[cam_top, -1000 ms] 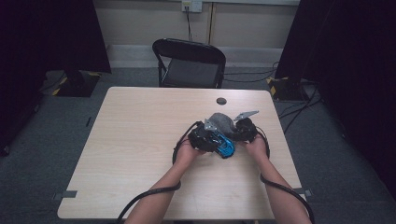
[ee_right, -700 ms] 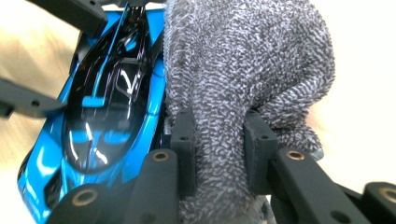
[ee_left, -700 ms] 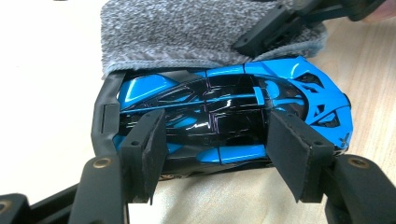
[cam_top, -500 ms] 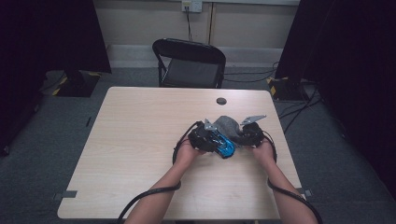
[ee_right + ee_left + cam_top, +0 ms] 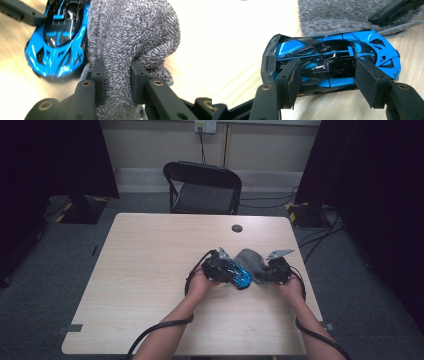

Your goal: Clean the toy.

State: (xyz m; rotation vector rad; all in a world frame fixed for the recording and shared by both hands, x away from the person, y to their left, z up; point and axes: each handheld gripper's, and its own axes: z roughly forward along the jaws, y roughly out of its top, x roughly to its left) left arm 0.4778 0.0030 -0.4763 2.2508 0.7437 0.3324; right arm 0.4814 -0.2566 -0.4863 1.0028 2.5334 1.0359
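A blue and black toy car [image 5: 332,57] lies on the wooden table [image 5: 150,270], right of centre. My left gripper [image 5: 328,82] is shut on it, a pad on each flank. In the high view the car [image 5: 240,277] sticks out from the left gripper [image 5: 227,270] toward the right hand. A grey fluffy cloth [image 5: 135,32] lies against the car's far side, bunched up. My right gripper [image 5: 117,80] is shut on a fold of that cloth, close beside the car [image 5: 60,37]. From above, the cloth [image 5: 250,259] sits between both hands, with the right gripper [image 5: 264,276] at its right.
A black folding chair [image 5: 202,185] stands behind the table's far edge. A small black round cap [image 5: 237,228] sits in the tabletop near that edge. Cables trail from both grippers off the near edge. Bare tabletop lies to the left.
My right gripper has moved to the right with the cloth in it, so the cloth has slid along the car's side. The left gripper and the car have stayed put.
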